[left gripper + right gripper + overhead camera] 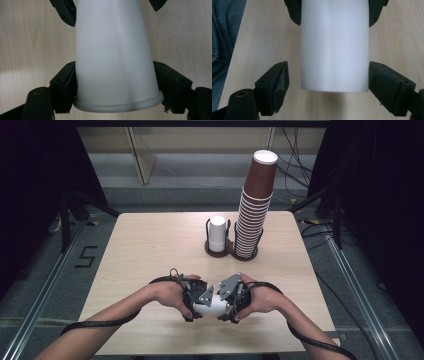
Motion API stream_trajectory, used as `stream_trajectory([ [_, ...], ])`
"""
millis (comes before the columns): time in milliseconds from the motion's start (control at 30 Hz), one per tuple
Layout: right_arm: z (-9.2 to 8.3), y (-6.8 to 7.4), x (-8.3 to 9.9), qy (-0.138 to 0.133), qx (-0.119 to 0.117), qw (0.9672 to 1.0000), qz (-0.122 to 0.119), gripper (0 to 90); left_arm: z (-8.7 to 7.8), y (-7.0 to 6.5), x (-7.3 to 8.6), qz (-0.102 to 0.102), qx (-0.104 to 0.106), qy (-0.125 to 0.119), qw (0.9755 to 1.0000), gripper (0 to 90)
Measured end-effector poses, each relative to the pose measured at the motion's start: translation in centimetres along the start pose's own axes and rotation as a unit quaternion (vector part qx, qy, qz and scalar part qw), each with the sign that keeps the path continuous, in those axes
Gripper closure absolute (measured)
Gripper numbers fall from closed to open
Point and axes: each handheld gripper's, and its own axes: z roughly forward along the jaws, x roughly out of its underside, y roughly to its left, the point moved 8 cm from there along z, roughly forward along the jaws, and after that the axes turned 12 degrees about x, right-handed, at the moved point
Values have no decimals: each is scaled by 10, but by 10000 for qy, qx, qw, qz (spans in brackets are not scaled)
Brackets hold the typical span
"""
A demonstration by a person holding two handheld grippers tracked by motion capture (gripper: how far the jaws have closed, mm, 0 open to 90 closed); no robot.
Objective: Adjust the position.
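— Closest to me, what do you see?

— Both of my hands at the near edge of the table [150, 245], holding a white cup [212, 306] on its side between them, above the wood. My left gripper [197, 302] pinches it at the rimmed wide end: in the left gripper view both pads [65, 85] press against the cup [115, 57] just above its rolled rim.

— And the right?

— My right gripper [227, 305] straddles the narrow end. In the right gripper view its fingers [274, 85] stand spread with the cup [335, 45] between them; the left pad is clear of it, the right one just beside it.

— Room to move?

— Bare wood lies to the left and right of my hands. Far across the table, right of centre, a double holder [231, 251] carries one upturned white cup [217, 233] and a tall brown stack [254, 205], well apart from my hands.
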Motion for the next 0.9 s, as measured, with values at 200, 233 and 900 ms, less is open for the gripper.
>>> stream_trajectory([
  [200,2,0,-1,25,0,10000,27,257,1,-1,-1,-37,11,-57,10000,254],
  [233,2,-1,-2,-1,-1,10000,-23,260,1,-1,-1,-5,6,-18,10000,254],
  [900,-1,0,3,223,41,9995,209,345,4,0,-10,6,-29,-209,9998,251],
])
